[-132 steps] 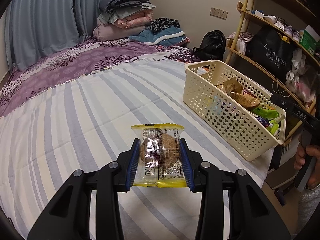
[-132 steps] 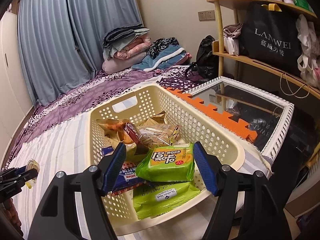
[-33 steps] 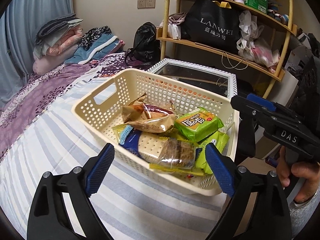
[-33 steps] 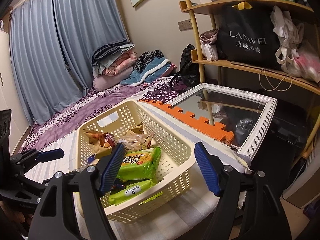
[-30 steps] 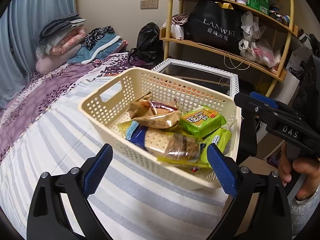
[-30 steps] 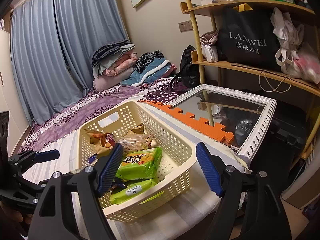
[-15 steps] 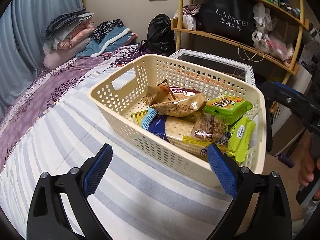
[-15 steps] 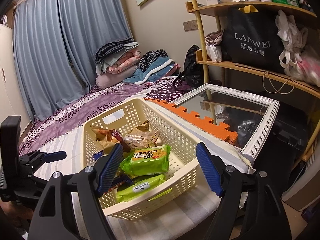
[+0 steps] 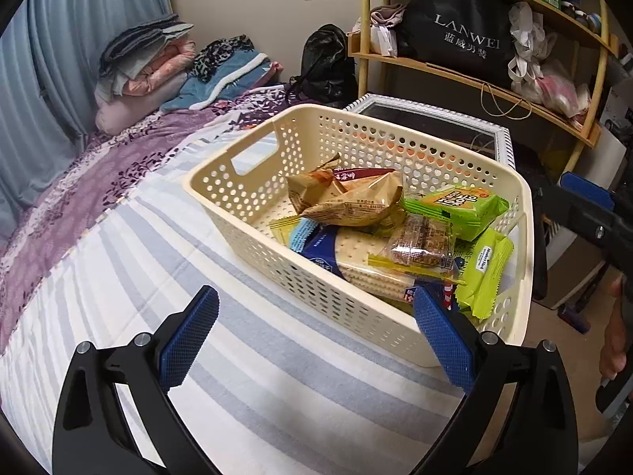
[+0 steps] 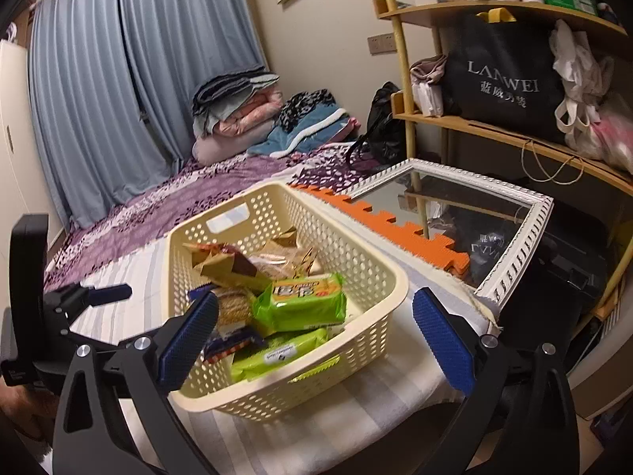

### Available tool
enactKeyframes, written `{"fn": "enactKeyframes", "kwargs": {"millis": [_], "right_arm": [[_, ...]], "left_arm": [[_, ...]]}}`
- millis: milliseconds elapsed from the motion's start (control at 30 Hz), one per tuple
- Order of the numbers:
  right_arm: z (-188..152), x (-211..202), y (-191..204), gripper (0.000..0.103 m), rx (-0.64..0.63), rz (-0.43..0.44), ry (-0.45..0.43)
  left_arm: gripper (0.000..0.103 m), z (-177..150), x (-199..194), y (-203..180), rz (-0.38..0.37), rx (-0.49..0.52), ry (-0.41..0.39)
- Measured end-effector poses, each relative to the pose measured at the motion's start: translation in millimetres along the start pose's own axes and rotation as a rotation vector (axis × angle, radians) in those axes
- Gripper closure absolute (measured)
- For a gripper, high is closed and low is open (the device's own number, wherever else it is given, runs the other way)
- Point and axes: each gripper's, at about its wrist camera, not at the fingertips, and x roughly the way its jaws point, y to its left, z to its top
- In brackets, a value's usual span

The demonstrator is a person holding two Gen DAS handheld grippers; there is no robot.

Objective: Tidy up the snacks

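Observation:
A cream perforated basket (image 9: 253,194) stands on the striped bedsheet and holds several snack packs: a clear cookie pack with yellow edges (image 9: 421,243), a green wafer pack (image 9: 459,208), brown wrappers (image 9: 348,204) and a blue cracker pack (image 9: 328,255). My left gripper (image 9: 314,336) is open and empty, just in front of the basket's near wall. My right gripper (image 10: 314,334) is open and empty at the basket's (image 10: 379,277) other end, the green wafer pack (image 10: 300,301) showing between its fingers.
A wooden shelf (image 9: 474,79) with a black LANWEI bag (image 9: 459,43) stands behind. A white-framed mirror (image 10: 474,213) and orange foam mat (image 10: 379,221) lie beside the bed. Folded blankets (image 9: 146,59) sit by the curtain. The basket stands near the bed's edge.
The cookie pack my left gripper held 4.4 s ago now lies in the basket. Over the last second the left gripper drew back from the basket; the right stayed open and shifted slightly.

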Motion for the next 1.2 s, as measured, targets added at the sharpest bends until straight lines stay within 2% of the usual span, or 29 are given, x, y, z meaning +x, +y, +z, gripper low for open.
{"fn": "enactKeyframes", "kwargs": {"millis": [367, 500, 833, 967, 1100, 1200], "right_arm": [[-5.3, -9.7, 21.9, 0.005, -0.080, -0.004, 0.034], [-7.3, -12.7, 32.1, 0.005, -0.122, 0.002, 0.044], [-18.5, -18.6, 56.9, 0.005, -0.236, -0.034, 0.053], [-20.2, -21.0, 61.4, 0.005, -0.258, -0.055, 0.042], [-19.6, -23.9, 63.6, 0.005, -0.274, -0.071, 0.027], [-19.6, -25.8, 64.7, 0.005, -0.291, -0.081, 0.021]], "left_arm": [[0.003, -8.6, -27.9, 9.2, 0.085, -0.021, -0.036], [0.003, -10.9, -42.2, 12.0, 0.128, -0.029, -0.067], [0.003, -15.4, -76.6, 27.6, 0.169, -0.115, -0.155], [0.003, -16.1, -88.0, 25.7, 0.243, -0.104, -0.193], [0.003, -17.6, -94.9, 20.7, 0.282, -0.084, -0.209], [0.003, -19.3, -99.5, 21.3, 0.265, -0.104, -0.220]]}}
